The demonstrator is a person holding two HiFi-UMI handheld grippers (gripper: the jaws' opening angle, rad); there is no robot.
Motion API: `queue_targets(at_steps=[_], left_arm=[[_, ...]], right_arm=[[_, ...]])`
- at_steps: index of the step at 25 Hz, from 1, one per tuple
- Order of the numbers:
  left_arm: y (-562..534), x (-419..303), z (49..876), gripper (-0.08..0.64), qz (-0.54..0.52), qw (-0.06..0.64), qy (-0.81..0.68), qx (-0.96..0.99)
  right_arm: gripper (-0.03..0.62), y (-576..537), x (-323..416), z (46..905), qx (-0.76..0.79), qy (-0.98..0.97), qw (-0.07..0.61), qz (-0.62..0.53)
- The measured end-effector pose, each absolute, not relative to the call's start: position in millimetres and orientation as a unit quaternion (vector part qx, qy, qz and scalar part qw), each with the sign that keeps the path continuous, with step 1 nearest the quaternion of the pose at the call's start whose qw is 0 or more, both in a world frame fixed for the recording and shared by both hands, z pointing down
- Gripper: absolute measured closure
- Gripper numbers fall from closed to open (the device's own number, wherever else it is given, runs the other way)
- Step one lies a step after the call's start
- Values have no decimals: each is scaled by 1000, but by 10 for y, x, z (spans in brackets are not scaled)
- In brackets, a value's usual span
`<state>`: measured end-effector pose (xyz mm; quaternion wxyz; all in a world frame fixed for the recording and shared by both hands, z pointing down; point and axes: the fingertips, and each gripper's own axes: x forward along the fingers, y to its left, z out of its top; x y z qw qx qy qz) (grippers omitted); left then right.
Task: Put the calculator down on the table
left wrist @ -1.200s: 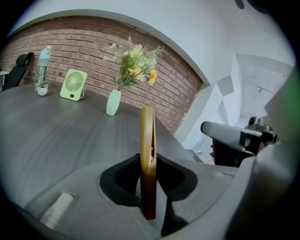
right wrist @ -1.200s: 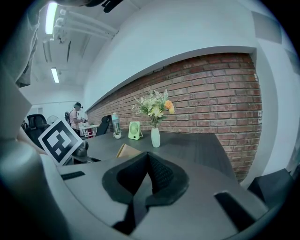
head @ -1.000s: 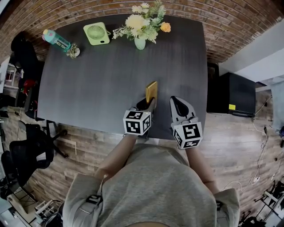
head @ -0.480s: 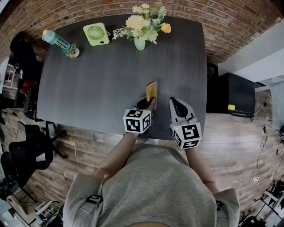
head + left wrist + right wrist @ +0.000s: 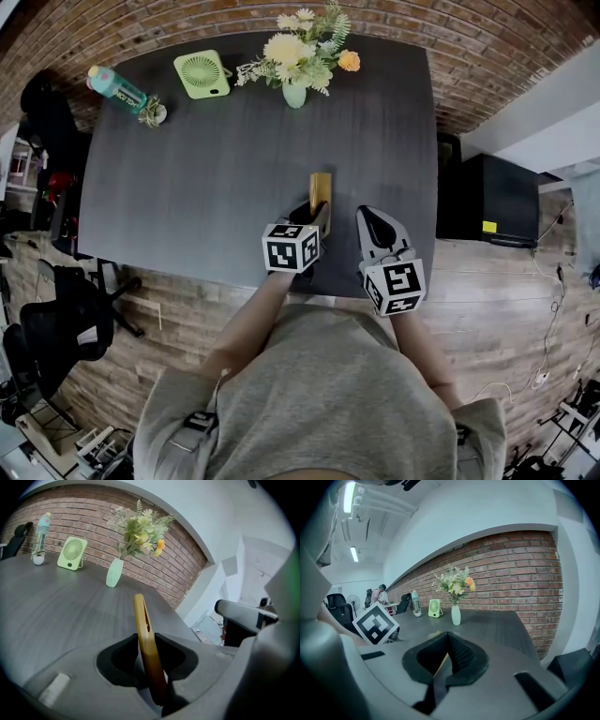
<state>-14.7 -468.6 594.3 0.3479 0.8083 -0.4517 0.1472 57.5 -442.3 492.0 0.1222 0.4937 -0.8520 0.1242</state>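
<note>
A thin yellow calculator [image 5: 320,190] stands on edge on the dark grey table [image 5: 206,169], near its front edge. It sits between the jaws of my left gripper [image 5: 314,220]. In the left gripper view the calculator [image 5: 146,648] leans slightly, with dark gaps on both sides of it. Those jaws [image 5: 148,644] have just been opening, and the pads no longer seem to press on the calculator. Just to the right, my right gripper [image 5: 373,217] hovers over the table edge. Its jaws [image 5: 449,641] are shut, with nothing in them.
At the table's far side stand a vase of flowers [image 5: 295,92], a green desk fan [image 5: 203,71], a teal bottle [image 5: 117,89] and a tiny pot [image 5: 155,112]. A black cabinet [image 5: 492,202] is right of the table and an office chair [image 5: 56,328] left.
The calculator now shows more edge-on in the head view than before. The left gripper has shifted slightly with it. The right gripper has not moved.
</note>
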Motion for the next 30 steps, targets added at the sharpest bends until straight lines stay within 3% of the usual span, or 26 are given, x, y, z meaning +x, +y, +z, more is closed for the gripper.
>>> queue_targets(at_steps=[13,30], left_arm=[[-4713,-163,6073,453,162,353,-458,800],[-4727,-434,6236,384,192,350,-493,773]], right_arm=[[591,-4465,612,4927,494,-851,124,124],[591,-4451,553,4929,486,-856,127,122]])
